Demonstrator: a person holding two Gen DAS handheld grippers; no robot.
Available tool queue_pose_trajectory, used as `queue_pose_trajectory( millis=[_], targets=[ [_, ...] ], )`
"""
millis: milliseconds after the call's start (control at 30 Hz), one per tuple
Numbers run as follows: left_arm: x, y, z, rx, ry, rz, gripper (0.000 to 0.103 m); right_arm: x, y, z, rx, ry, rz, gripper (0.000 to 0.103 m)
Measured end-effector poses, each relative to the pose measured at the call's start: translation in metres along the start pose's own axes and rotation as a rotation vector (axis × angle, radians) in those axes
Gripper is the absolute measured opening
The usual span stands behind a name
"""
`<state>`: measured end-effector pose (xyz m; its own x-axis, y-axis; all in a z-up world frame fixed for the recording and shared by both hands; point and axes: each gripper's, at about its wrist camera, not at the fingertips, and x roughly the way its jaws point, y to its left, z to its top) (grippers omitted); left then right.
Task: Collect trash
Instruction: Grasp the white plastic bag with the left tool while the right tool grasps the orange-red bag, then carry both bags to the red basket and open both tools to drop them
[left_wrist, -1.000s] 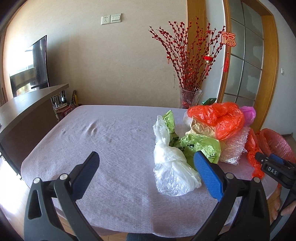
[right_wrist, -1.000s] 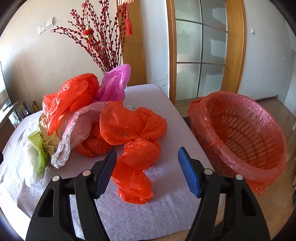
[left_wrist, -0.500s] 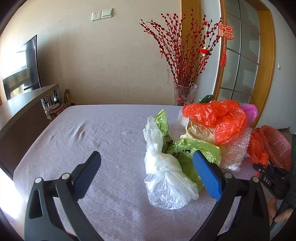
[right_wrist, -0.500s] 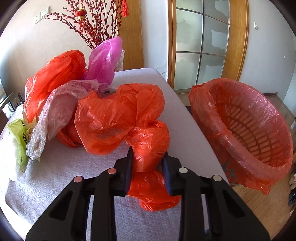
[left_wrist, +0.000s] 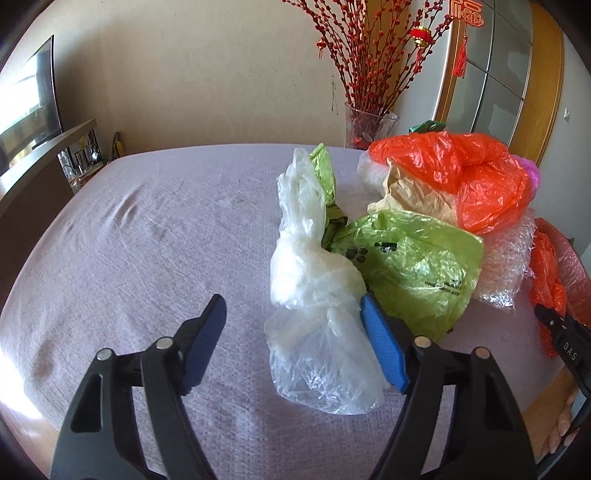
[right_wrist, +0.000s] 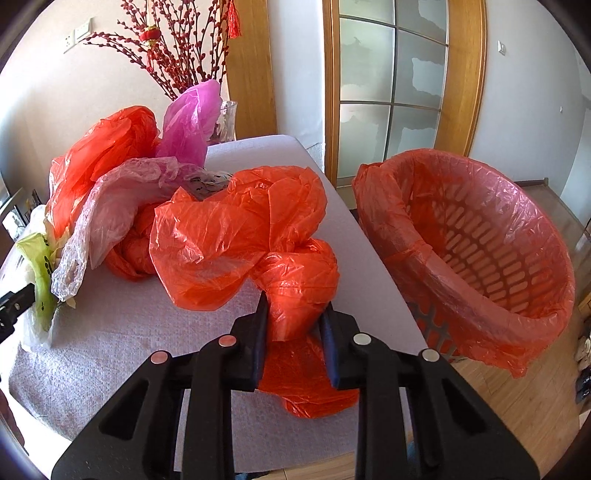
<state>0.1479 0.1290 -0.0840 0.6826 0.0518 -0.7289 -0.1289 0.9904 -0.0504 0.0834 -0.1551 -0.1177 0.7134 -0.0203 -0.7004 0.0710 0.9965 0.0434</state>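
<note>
Crumpled plastic bags lie on the grey-clothed table (left_wrist: 129, 240). My left gripper (left_wrist: 293, 306) is open around the lower part of a clear white bag (left_wrist: 314, 295), its right pad touching the bag. A green bag (left_wrist: 413, 266) and a big orange bag (left_wrist: 461, 173) lie behind. My right gripper (right_wrist: 295, 310) is shut on an orange bag (right_wrist: 240, 236) near the table's right edge. A red-lined basket (right_wrist: 480, 240) stands just right of the table.
A glass vase (left_wrist: 369, 125) of red berry branches stands at the table's far side. A pink bag (right_wrist: 192, 122) and a clear pinkish bag (right_wrist: 110, 206) are in the pile. A wood-framed glass door (right_wrist: 388, 85) is behind the basket. A counter (left_wrist: 33, 158) runs along the left.
My right gripper closed on the orange bag and has it lifted slightly. My left gripper moved forward and right until its fingers bracket the clear white bag.
</note>
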Motion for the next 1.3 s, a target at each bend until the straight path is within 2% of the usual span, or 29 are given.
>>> queue_pose_trajectory(
  millis=[133,200,233,367,800,1033,1300],
  targets=[
    [0.002,0.004,-0.002,-0.018,0.009,-0.025,0.047,-0.002,-0.002,-0.002,0.001,0.0,0.0,0.026],
    [0.002,0.006,-0.003,-0.02,0.013,-0.032,0.027,-0.004,-0.004,-0.003,0.003,-0.002,-0.001,0.025],
    [0.002,0.006,-0.004,-0.023,0.016,-0.044,0.022,-0.005,-0.005,-0.003,0.004,-0.003,-0.001,0.025],
    [0.0,0.011,-0.005,-0.033,0.003,-0.057,0.012,-0.009,-0.008,-0.004,0.006,-0.01,0.002,0.024],
    [-0.038,0.012,0.013,-0.022,-0.088,-0.102,0.01,-0.035,-0.021,0.005,0.018,-0.067,0.011,0.024],
    [-0.064,-0.019,0.027,0.04,-0.143,-0.174,0.01,-0.047,-0.032,0.009,0.03,-0.091,0.005,0.024],
    [-0.075,-0.068,0.032,0.107,-0.144,-0.282,0.01,-0.057,-0.056,0.013,0.057,-0.109,-0.032,0.024]
  ],
)
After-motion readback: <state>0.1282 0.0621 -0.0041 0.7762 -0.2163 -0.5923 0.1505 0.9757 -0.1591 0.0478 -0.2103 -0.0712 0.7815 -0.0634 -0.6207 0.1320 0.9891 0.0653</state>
